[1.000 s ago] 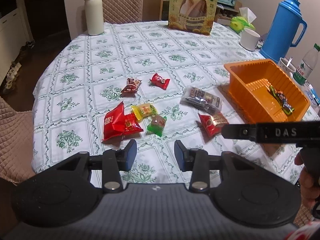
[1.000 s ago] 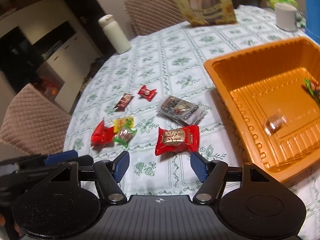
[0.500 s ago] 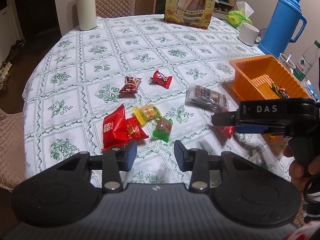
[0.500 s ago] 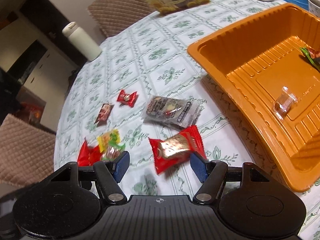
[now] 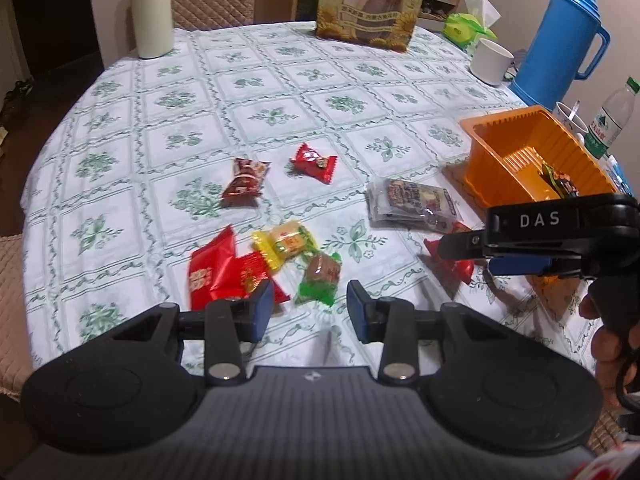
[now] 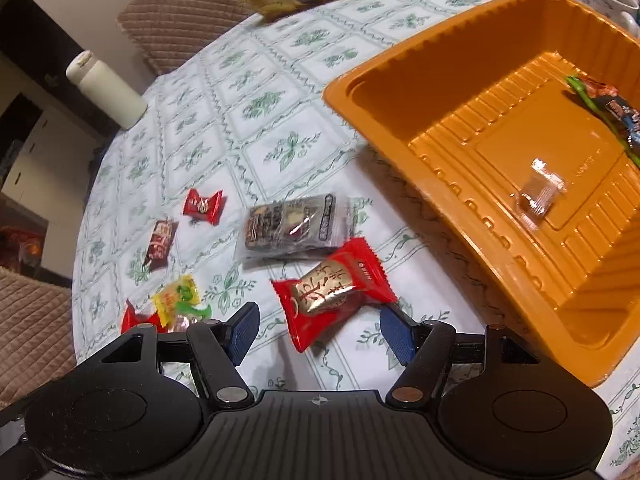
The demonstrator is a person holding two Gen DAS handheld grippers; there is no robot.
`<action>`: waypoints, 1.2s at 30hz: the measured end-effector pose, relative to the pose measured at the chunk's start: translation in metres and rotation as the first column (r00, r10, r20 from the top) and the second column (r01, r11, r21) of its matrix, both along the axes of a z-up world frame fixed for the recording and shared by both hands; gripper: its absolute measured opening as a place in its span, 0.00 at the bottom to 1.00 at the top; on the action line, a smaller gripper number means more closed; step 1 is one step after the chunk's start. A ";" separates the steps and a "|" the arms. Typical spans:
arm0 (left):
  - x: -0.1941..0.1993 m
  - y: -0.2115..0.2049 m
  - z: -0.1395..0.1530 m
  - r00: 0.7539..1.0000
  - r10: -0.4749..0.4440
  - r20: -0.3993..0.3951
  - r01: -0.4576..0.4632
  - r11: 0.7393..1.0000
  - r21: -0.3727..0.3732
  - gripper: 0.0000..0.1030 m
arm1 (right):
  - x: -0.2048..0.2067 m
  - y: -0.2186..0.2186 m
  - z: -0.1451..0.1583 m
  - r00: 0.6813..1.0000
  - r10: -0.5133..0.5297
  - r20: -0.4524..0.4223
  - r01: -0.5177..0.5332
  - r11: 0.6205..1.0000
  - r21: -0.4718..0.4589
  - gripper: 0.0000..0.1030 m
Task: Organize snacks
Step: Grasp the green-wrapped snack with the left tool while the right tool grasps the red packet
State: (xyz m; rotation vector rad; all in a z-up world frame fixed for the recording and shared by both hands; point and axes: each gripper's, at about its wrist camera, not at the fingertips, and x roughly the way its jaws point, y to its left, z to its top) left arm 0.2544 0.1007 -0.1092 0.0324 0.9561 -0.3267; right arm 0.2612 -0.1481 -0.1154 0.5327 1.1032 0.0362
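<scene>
Several wrapped snacks lie loose on the patterned tablecloth. My right gripper is open, its jaws either side of a red and gold snack packet that lies on the cloth; it also shows from the side in the left wrist view. A clear dark snack pack lies just beyond it. The orange tray at the right holds a clear wrapped candy and a dark packet. My left gripper is open and empty, just before a green candy, a yellow candy and a red packet.
A small red candy and a brown candy lie farther out. A white bottle, a sunflower seed bag, a white mug, a blue thermos and a water bottle stand at the back and right.
My right gripper has moved down and forward to the red and gold packet, which now sits between its open jaws. My left gripper has moved closer to the candies by the red packet.
</scene>
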 end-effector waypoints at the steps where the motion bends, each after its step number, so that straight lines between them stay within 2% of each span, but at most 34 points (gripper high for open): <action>1: 0.001 -0.003 -0.001 1.000 -0.011 0.003 0.011 1.000 0.003 0.32 | 0.000 0.000 0.001 1.000 0.000 0.002 0.000 1.000 -0.004 0.66; 8: 0.015 -0.020 -0.014 0.995 -0.096 0.022 0.094 0.993 0.074 0.30 | -0.002 -0.004 0.003 1.000 -0.027 0.000 0.027 1.000 0.017 0.66; 11: 0.019 -0.028 -0.022 0.991 -0.135 0.020 0.133 0.985 0.110 0.25 | -0.002 -0.004 0.004 0.999 -0.033 0.002 0.033 0.999 0.019 0.66; 15: 0.024 -0.030 -0.031 0.991 -0.134 0.013 0.131 0.983 0.131 0.21 | -0.002 -0.004 0.004 0.999 -0.039 0.003 0.039 0.999 0.019 0.66; 16: 0.024 -0.029 -0.032 0.991 -0.135 0.019 0.132 0.983 0.129 0.18 | -0.002 -0.004 0.004 0.999 -0.040 0.003 0.040 0.999 0.018 0.66; 21: 0.020 -0.028 -0.030 0.988 -0.152 0.024 0.147 0.980 0.132 0.18 | -0.001 -0.001 0.002 0.999 -0.048 0.002 0.048 0.999 -0.002 0.66; 28: 0.014 -0.012 -0.017 0.996 -0.090 0.019 0.089 0.994 0.059 0.18 | 0.006 0.007 -0.001 0.999 -0.042 0.012 0.042 0.997 -0.064 0.65; 30: 0.013 -0.008 -0.014 0.997 -0.081 0.018 0.080 0.995 0.056 0.18 | 0.008 0.008 -0.003 0.999 -0.049 0.015 0.050 0.996 -0.078 0.57; 36: 0.013 -0.005 -0.013 0.998 -0.061 0.014 0.060 0.997 0.051 0.18 | 0.013 0.008 -0.004 0.997 -0.072 0.018 0.073 0.993 -0.095 0.48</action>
